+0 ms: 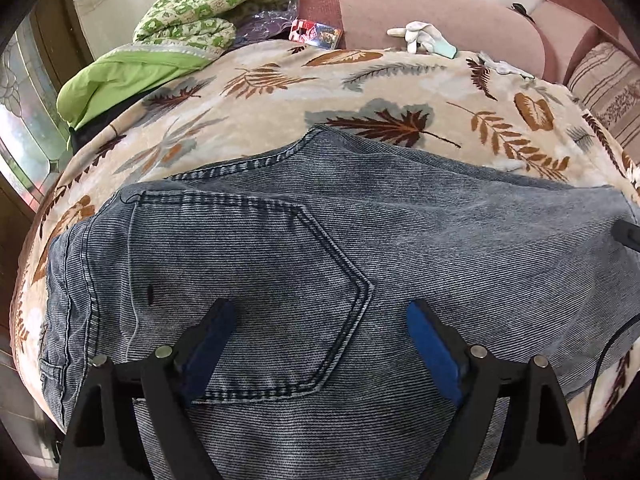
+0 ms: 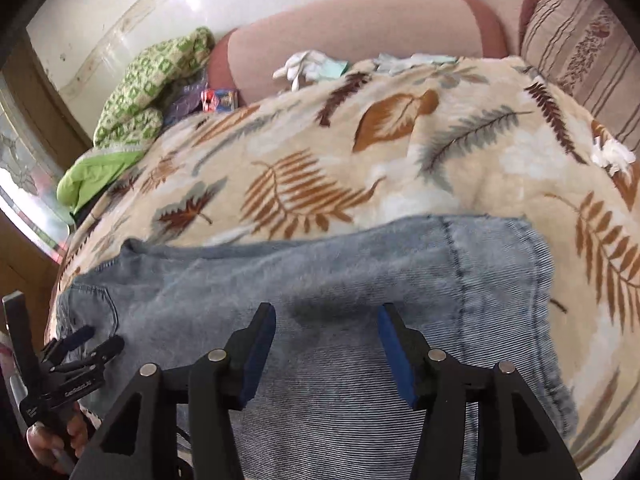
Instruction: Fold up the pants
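Spread over the bed we see one leaf-print blanket [image 1: 280,92], and on it lies one pair of jeans [image 1: 360,240], folded lengthwise, back pocket [image 1: 248,280] up. Beyond the jeans sit two white gloves [image 1: 420,38] and one green quilt [image 1: 192,12]. Our left gripper [image 1: 320,320] hangs over the pocket, jaws wide, empty. Our right gripper [image 2: 328,320] hangs over the legs, jaws partly apart, gripping nothing.
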Demonstrator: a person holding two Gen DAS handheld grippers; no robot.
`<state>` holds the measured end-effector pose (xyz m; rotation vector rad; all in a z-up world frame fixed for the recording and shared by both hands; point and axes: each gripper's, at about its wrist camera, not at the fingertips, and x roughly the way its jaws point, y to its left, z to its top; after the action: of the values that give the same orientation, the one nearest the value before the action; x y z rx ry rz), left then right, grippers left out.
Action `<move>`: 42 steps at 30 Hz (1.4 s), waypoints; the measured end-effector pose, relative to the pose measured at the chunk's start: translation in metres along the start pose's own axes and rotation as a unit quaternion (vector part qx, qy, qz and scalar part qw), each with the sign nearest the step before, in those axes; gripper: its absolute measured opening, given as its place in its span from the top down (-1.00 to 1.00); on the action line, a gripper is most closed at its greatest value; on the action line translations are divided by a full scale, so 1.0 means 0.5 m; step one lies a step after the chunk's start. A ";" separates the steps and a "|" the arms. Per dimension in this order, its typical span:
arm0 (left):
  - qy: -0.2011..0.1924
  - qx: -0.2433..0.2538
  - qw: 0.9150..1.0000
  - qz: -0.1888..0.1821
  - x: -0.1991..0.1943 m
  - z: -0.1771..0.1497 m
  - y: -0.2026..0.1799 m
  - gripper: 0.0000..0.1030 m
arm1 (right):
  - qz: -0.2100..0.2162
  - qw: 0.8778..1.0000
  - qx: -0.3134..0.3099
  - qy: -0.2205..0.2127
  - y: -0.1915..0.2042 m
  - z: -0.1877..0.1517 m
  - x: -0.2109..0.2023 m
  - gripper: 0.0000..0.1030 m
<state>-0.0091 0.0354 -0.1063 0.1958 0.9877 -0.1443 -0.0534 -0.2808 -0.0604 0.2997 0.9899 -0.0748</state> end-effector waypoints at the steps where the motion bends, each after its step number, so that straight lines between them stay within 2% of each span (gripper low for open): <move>1: -0.004 0.003 1.000 0.002 0.002 -0.002 0.000 -0.81 | -0.006 1.000 -0.001 0.009 0.002 -0.001 0.012 -0.10; 4: -0.005 0.003 1.000 0.001 0.010 -0.005 0.002 -0.90 | -0.034 0.999 -0.009 0.028 0.009 -0.008 0.045 -0.14; 7: -0.001 -0.001 1.000 -0.007 0.018 -0.004 0.006 -1.00 | -0.040 0.999 -0.003 0.029 0.012 -0.012 0.061 -0.23; 12: 0.008 -0.003 1.000 -0.011 0.025 -0.001 0.005 -1.00 | -0.066 0.997 -0.025 0.025 0.024 -0.010 0.080 -0.28; 21: -0.006 -0.012 0.999 -0.034 0.011 -0.003 0.020 -1.00 | -0.055 0.998 -0.015 0.011 0.018 -0.001 0.075 -0.31; 22: -0.014 -0.018 0.999 -0.036 0.003 -0.004 0.025 -1.00 | -0.046 0.999 -0.007 0.007 0.015 -0.001 0.067 -0.31; 24: -0.055 -0.033 0.998 -0.028 -0.029 -0.003 0.041 -1.00 | -0.027 1.000 0.008 -0.008 0.009 0.000 0.047 -0.31; 27: -0.129 -0.047 0.990 0.007 -0.088 0.000 0.065 -1.00 | -0.011 0.998 0.001 -0.056 0.018 0.002 0.007 -0.31; 30: -0.153 -0.078 0.984 0.043 -0.115 0.000 0.098 -1.00 | 0.012 0.996 -0.027 -0.088 0.043 -0.004 -0.017 -0.31; 32: -0.139 -0.098 0.984 0.061 -0.109 -0.001 0.118 -1.00 | 0.034 0.995 -0.042 -0.086 0.063 -0.009 -0.020 -0.31; 35: -0.091 -0.131 0.983 0.091 -0.076 -0.005 0.154 -1.00 | 0.066 0.994 -0.058 -0.064 0.093 -0.020 -0.007 -0.31; 40: -0.026 -0.172 0.980 0.095 -0.029 -0.019 0.192 -1.00 | 0.082 0.993 -0.083 -0.018 0.139 -0.048 0.030 -0.31; 42: 0.020 -0.167 0.982 0.091 0.008 -0.030 0.189 -1.00 | 0.072 0.993 -0.089 0.011 0.150 -0.057 0.056 -0.31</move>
<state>0.0005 0.1307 -0.1082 -0.0207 1.0130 0.1934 -0.0465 -0.1988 -0.0823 0.2076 0.9878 0.1473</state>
